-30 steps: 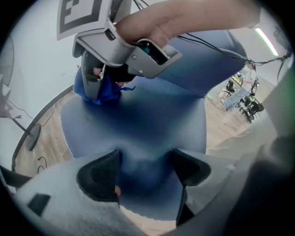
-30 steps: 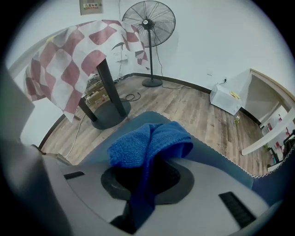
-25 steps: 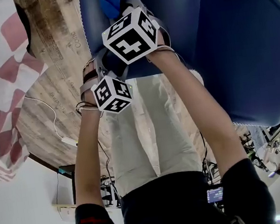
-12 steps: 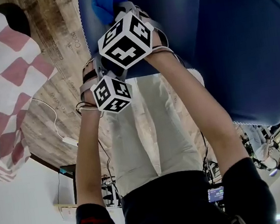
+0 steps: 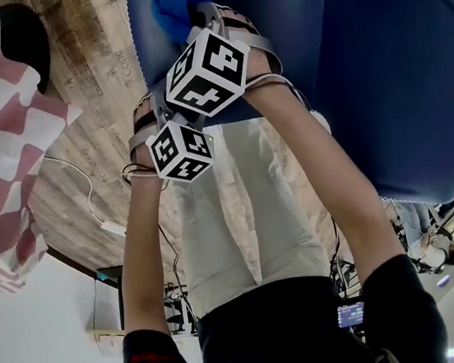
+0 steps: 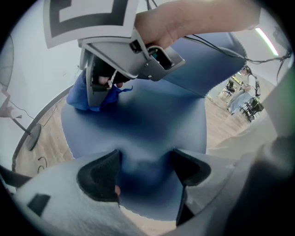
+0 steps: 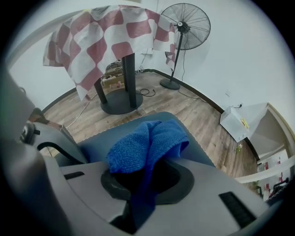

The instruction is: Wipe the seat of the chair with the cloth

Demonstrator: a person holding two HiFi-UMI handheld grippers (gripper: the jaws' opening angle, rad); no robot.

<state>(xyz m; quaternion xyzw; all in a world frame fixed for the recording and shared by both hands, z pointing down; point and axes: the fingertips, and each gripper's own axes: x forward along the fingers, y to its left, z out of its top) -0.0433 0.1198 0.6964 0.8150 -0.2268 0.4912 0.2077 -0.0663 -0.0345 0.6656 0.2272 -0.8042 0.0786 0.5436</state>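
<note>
Only in the right gripper view is the blue cloth seen clamped between the jaws of the right gripper, pressed onto a corner of the chair seat, while the left gripper is shown spread wide, empty, over the seat's edge.
</note>
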